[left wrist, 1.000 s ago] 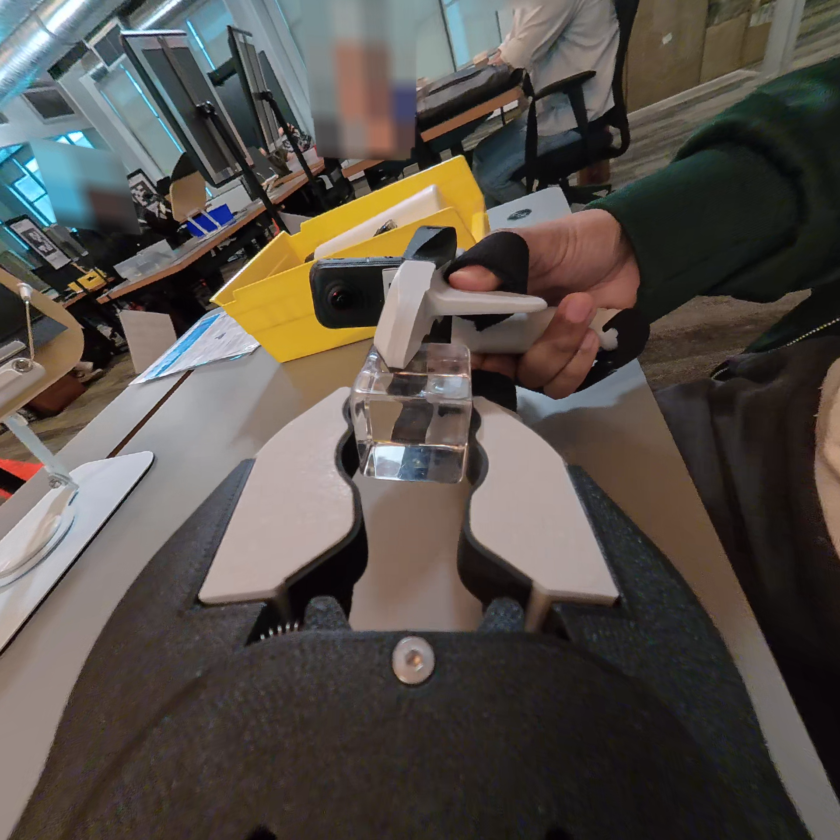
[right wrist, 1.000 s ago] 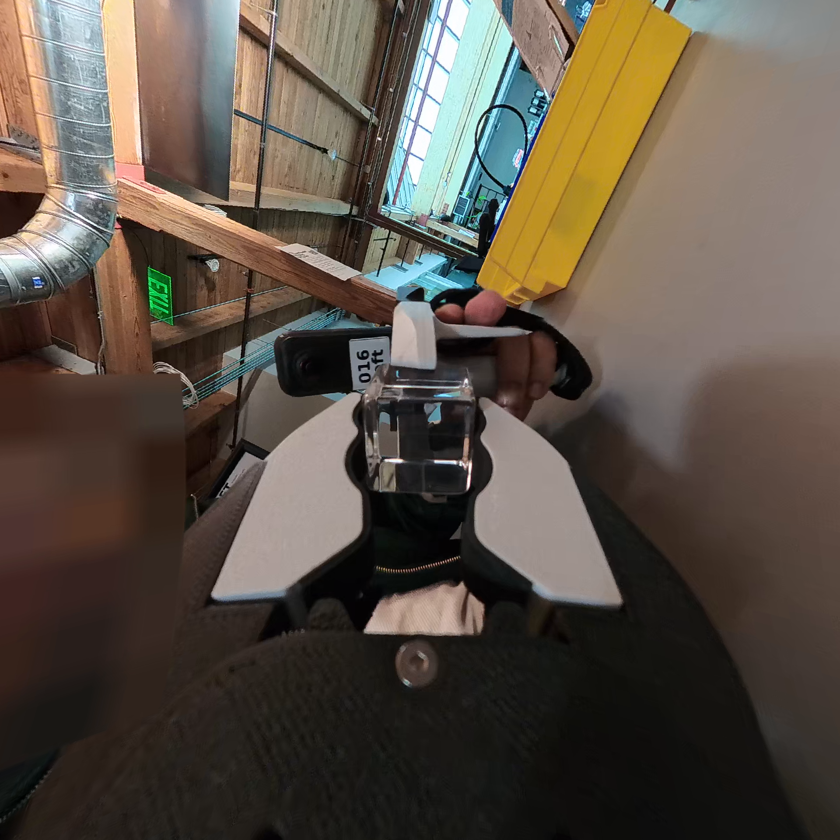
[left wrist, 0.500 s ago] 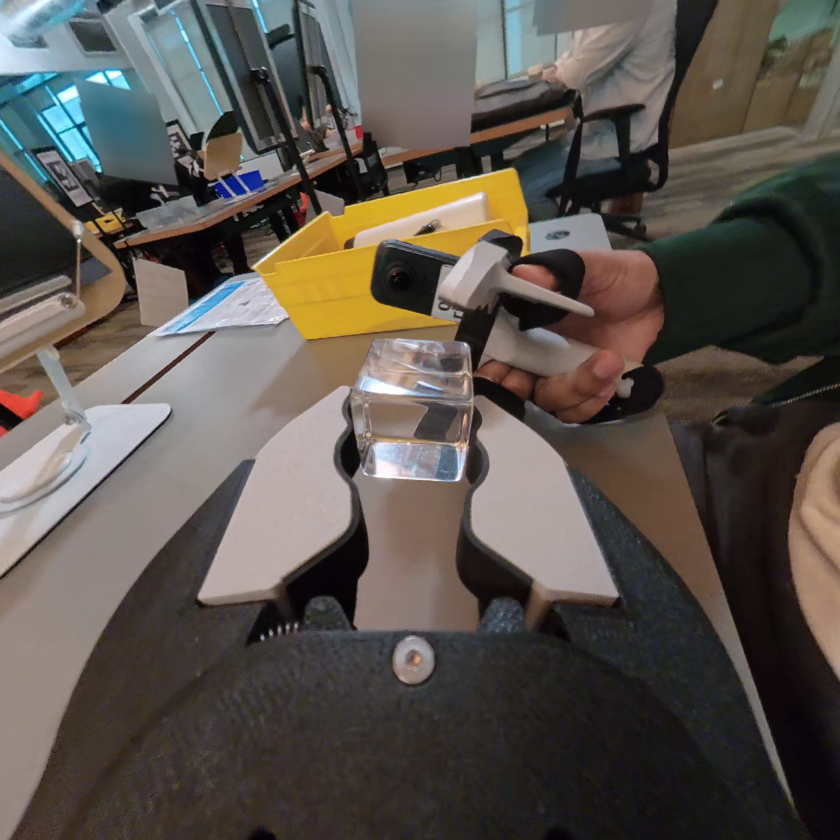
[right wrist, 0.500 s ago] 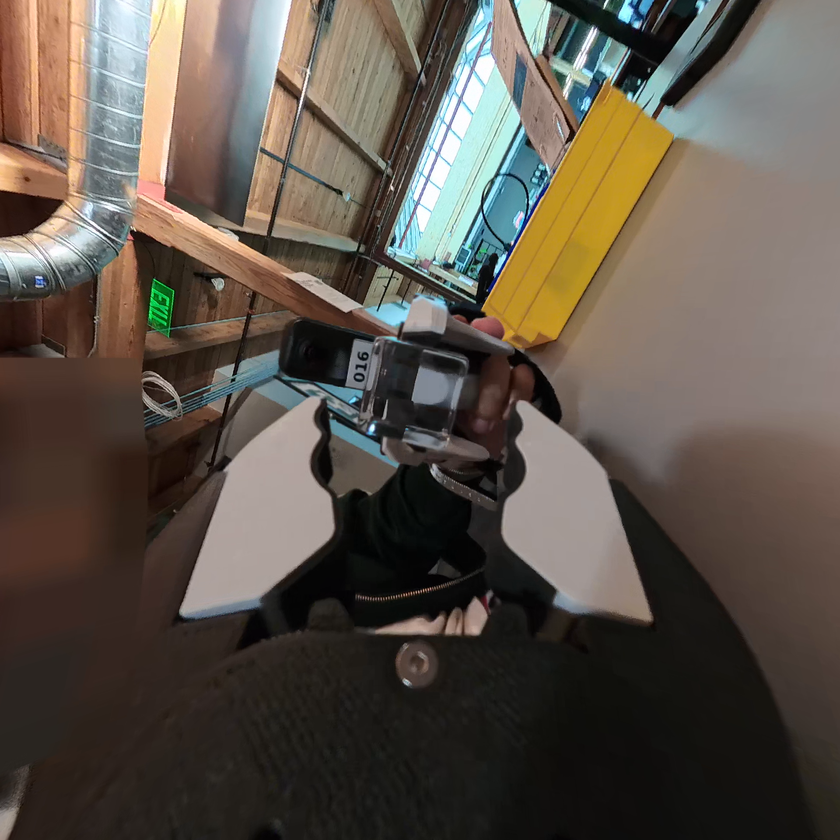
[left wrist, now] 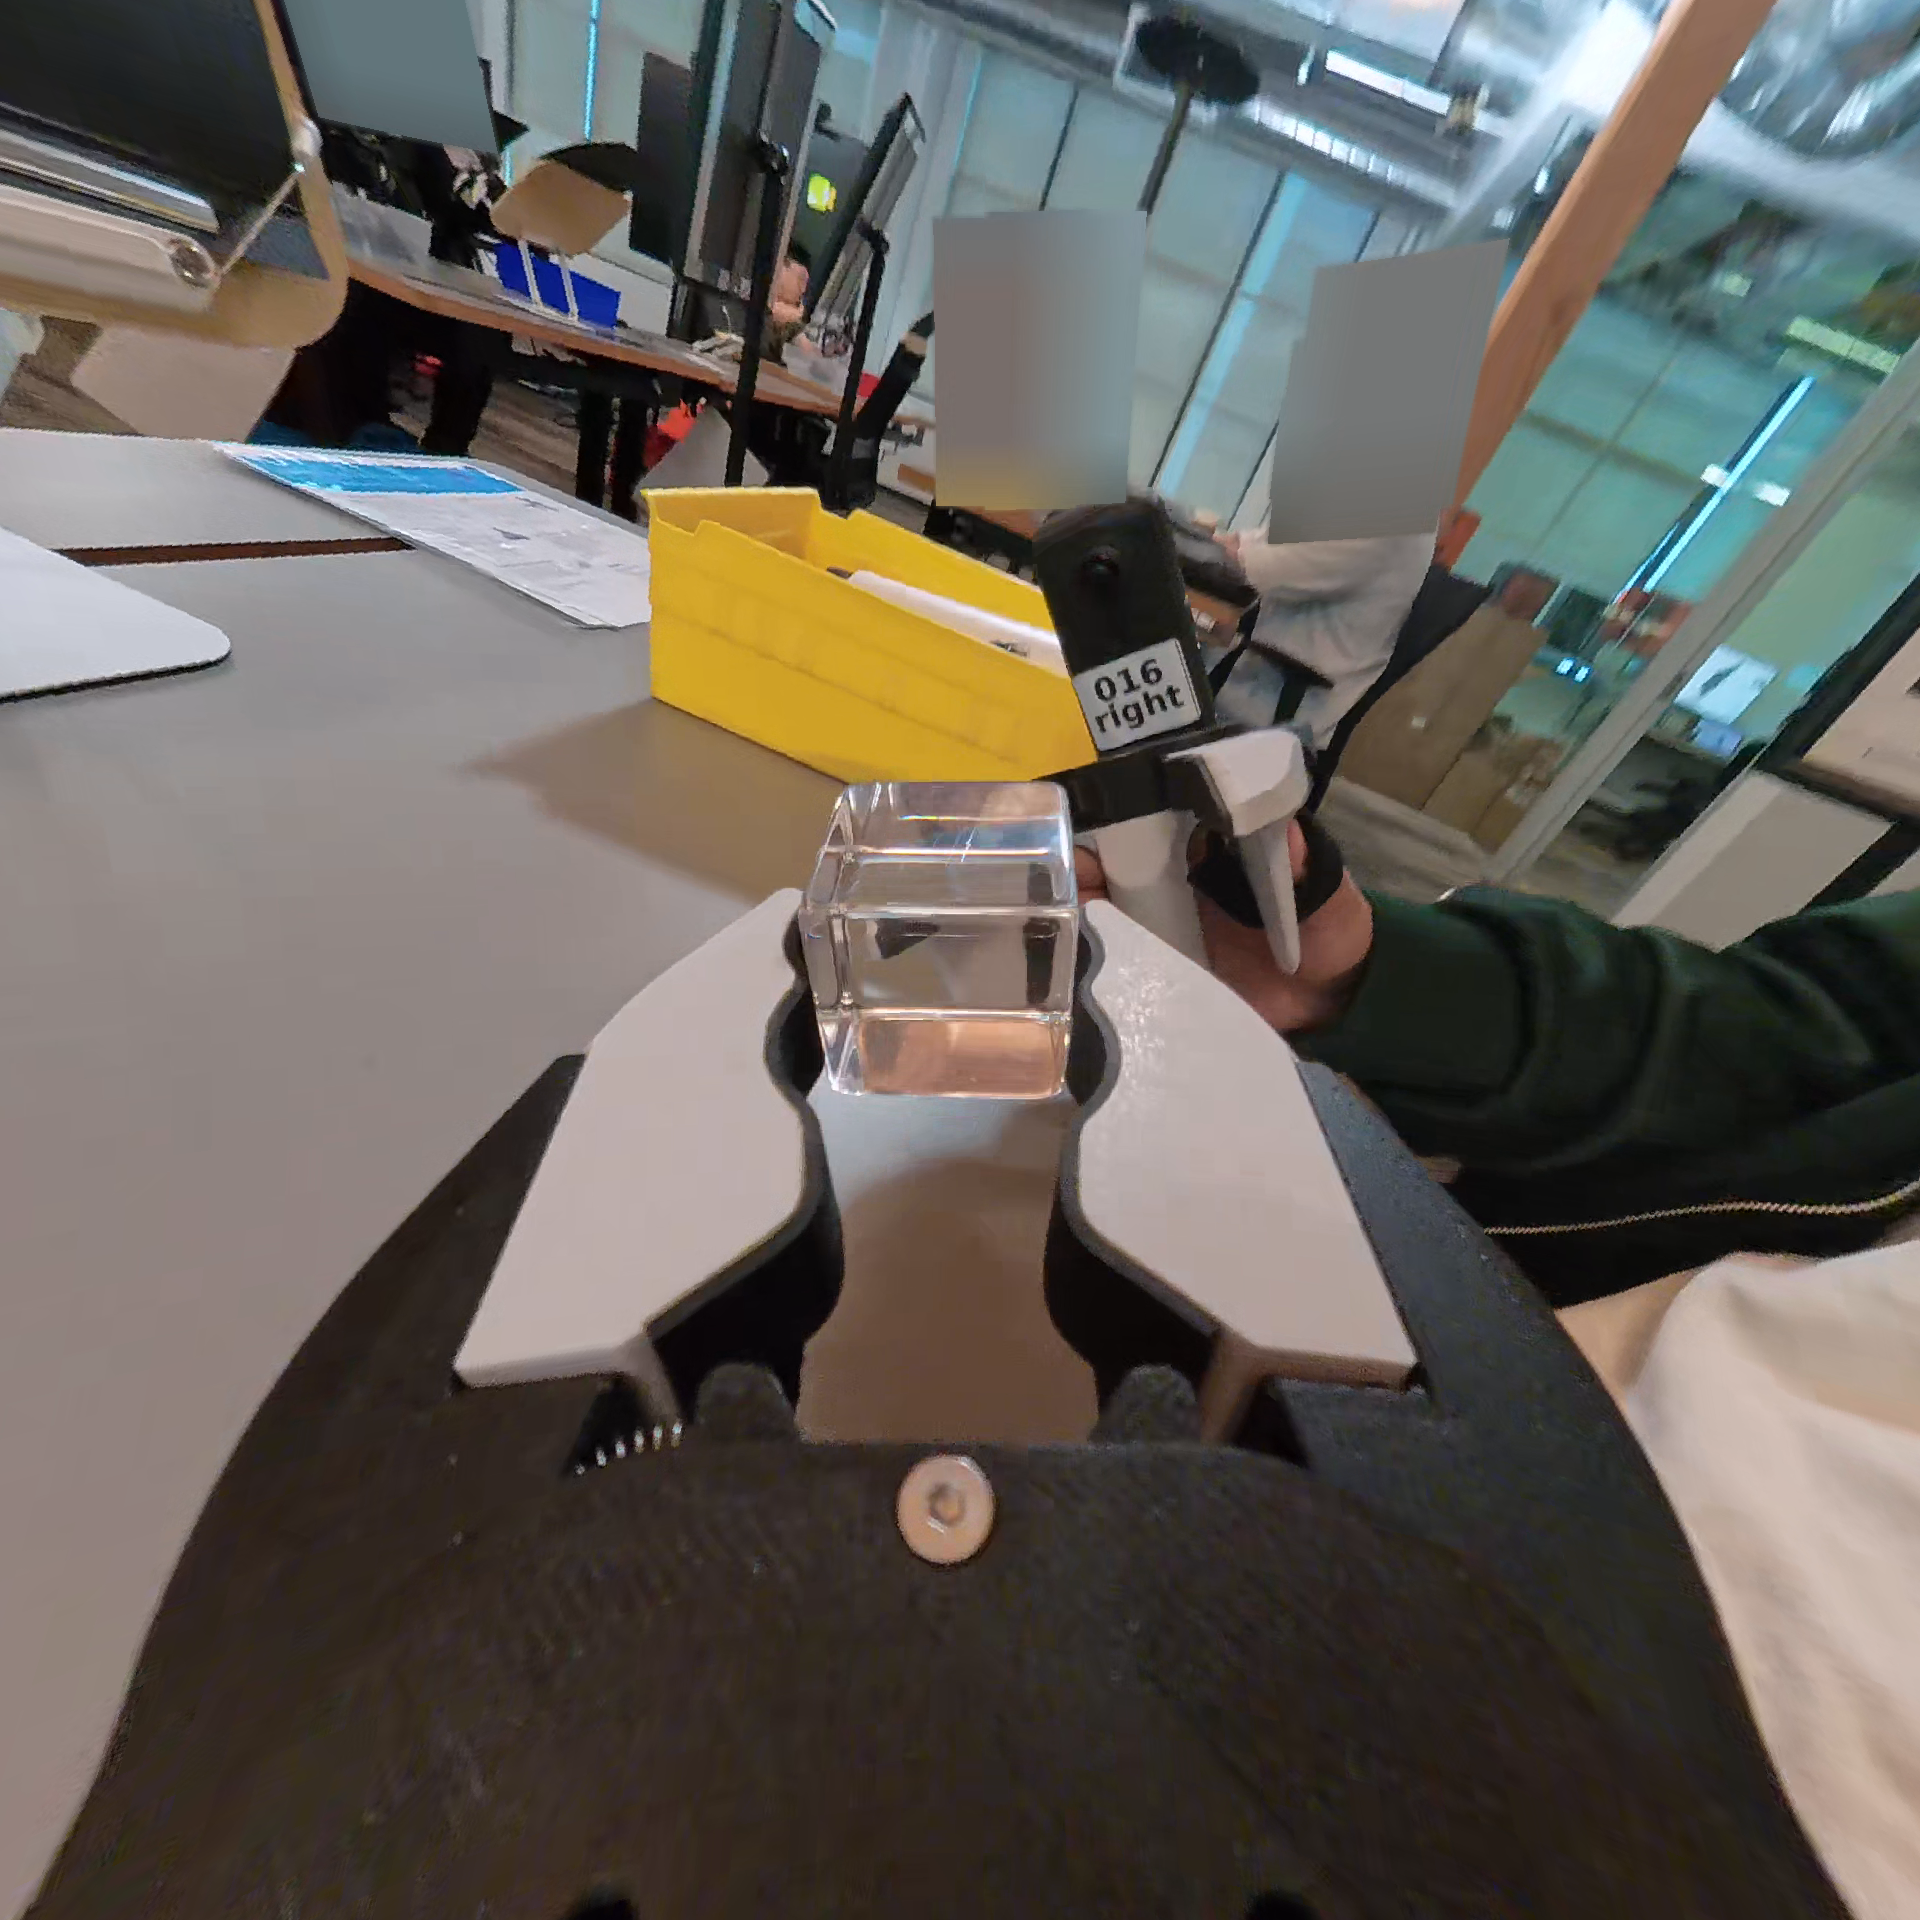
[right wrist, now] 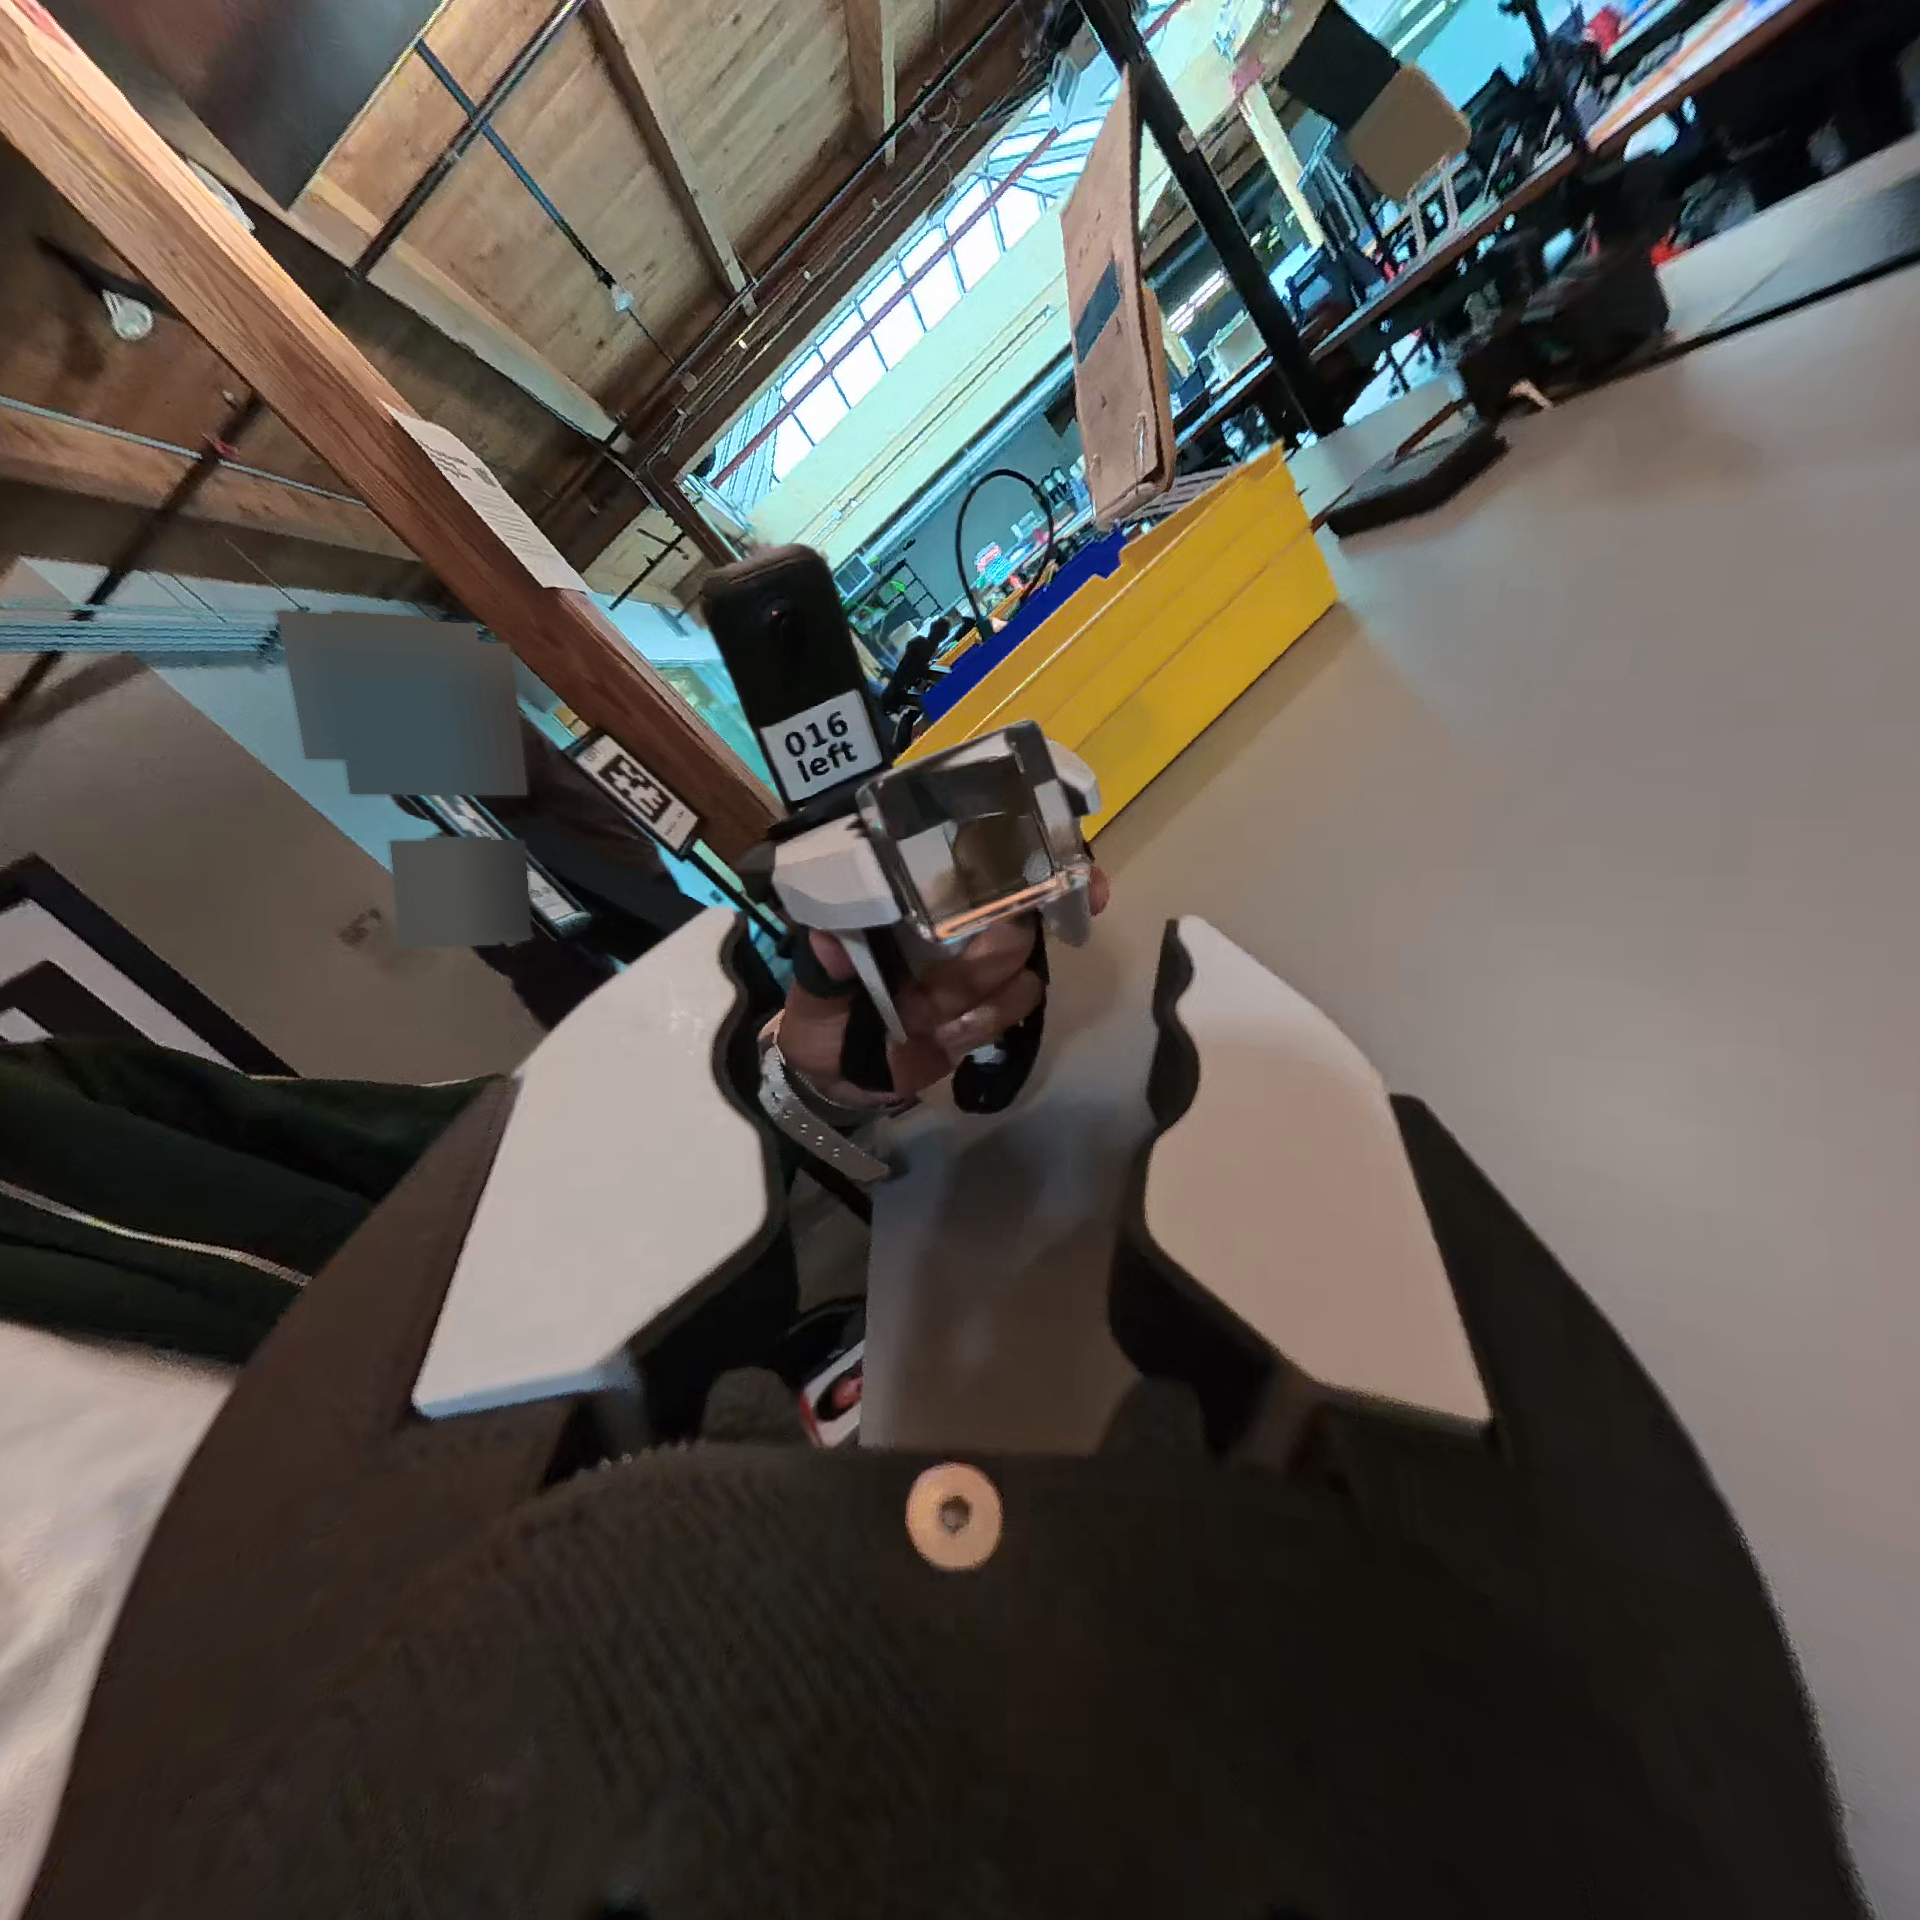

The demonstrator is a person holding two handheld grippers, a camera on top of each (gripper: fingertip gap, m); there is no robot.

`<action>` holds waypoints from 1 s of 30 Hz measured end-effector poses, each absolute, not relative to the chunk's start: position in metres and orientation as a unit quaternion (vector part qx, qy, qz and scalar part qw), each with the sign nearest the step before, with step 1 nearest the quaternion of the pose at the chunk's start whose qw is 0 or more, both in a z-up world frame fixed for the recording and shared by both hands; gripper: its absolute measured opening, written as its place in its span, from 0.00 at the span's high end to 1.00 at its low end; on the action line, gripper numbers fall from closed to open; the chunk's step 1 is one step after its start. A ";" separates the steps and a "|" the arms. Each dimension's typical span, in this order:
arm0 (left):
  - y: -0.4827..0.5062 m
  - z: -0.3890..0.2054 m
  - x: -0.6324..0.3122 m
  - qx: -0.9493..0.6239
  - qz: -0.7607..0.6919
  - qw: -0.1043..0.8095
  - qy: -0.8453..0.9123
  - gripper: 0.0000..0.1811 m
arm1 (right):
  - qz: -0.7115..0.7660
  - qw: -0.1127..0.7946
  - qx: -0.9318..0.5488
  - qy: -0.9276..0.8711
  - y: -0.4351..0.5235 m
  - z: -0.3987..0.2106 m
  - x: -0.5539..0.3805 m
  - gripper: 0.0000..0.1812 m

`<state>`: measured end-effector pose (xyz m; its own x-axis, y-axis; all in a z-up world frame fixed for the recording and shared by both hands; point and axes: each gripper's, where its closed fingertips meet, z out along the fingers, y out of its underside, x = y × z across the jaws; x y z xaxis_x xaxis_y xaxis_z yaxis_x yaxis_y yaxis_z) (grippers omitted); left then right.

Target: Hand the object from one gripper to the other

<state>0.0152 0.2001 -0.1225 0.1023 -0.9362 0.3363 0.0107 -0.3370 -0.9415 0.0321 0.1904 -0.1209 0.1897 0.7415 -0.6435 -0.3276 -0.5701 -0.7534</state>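
The clear cube [left wrist: 940,951] sits clamped in the left gripper [left wrist: 940,997] above the tabletop [left wrist: 312,852], while the right gripper [right wrist: 951,997], spread and empty, faces it just apart.

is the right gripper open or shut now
Open. In the right wrist view the right gripper has its fingers spread with nothing between them; the clear cube sits in the left gripper.
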 end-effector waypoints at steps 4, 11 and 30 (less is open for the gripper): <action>0.202 -0.121 0.009 -0.608 -0.564 0.426 0.362 0.76 | 0.582 0.462 -0.643 -0.186 0.191 -0.121 0.031 0.59; 0.198 -0.132 0.014 -0.624 -0.591 0.372 0.351 0.75 | 0.540 0.490 -0.638 -0.247 0.186 -0.123 0.022 0.50; 0.163 -0.148 0.023 -0.610 -0.704 0.146 0.332 0.75 | 0.256 0.612 -0.543 -0.515 0.162 -0.131 0.001 0.46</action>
